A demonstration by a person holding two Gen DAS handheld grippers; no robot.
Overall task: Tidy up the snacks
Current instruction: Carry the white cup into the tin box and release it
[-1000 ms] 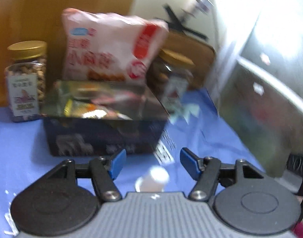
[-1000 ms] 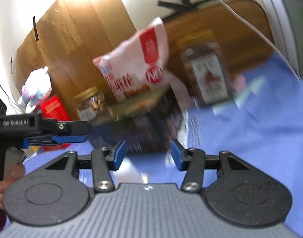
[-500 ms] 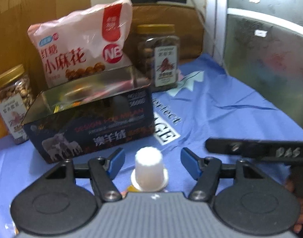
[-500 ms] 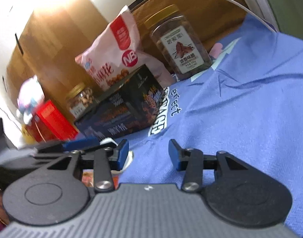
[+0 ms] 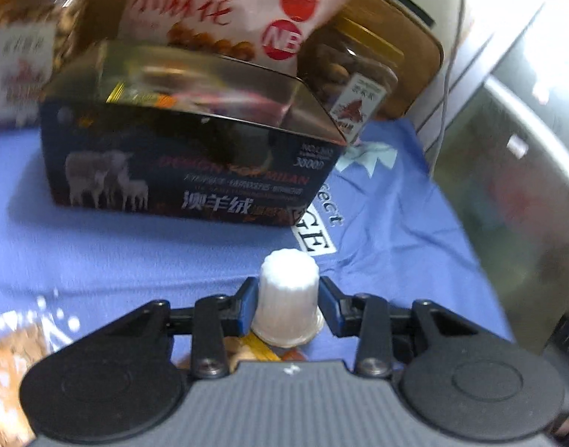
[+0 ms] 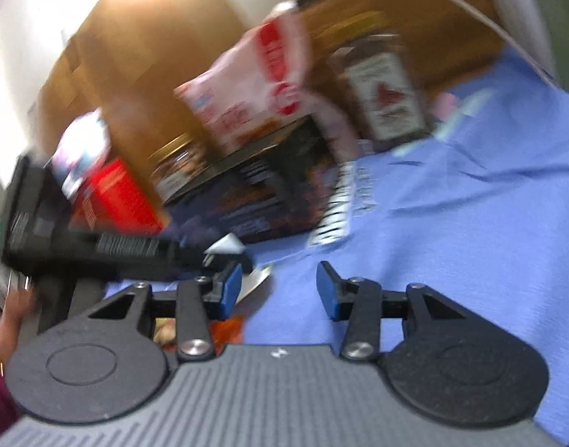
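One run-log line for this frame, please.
left gripper: shut on white jelly cup | right gripper: open, holding nothing | dark open box: ahead on blue cloth

Counted items: one dark open box [image 5: 187,182], two gold-lidded jars [image 5: 353,91] [image 5: 20,59], one pink snack bag [image 5: 228,11], one white ridged cup [image 5: 287,294], one red carton [image 6: 117,201], one blue cloth [image 5: 388,231].

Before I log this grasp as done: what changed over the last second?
The left gripper closed on the white jelly cup; half a second ago its fingers stood apart on either side of the cup. The left camera also moved nearer the dark open box. The right gripper remains open and empty over the blue cloth. The box, pink snack bag and jars kept their places.
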